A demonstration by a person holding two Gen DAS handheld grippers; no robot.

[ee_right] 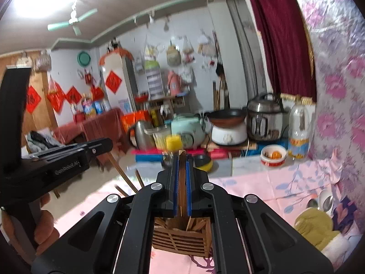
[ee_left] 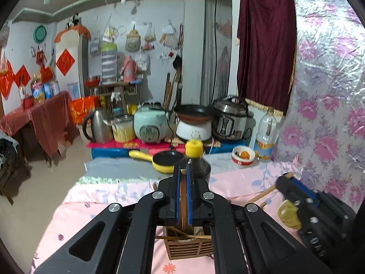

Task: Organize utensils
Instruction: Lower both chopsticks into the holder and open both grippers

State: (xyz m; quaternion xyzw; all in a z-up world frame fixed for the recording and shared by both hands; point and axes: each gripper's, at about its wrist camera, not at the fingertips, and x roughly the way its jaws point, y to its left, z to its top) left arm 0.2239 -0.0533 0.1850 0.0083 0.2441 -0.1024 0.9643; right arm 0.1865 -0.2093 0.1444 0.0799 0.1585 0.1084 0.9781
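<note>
While hovering above the slatted wooden holder (ee_left: 186, 248): left gripper (ee_left: 183, 166) clamped on a wooden chopstick (ee_left: 183, 196), right gripper (ee_right: 181, 157) clamped on another wooden stick (ee_right: 182, 182).

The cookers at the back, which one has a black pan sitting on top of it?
The white cooker in the middle. It carries the black pan, while the mint-green rice cooker on its left and the silver pressure cooker on its right have lids.
</note>
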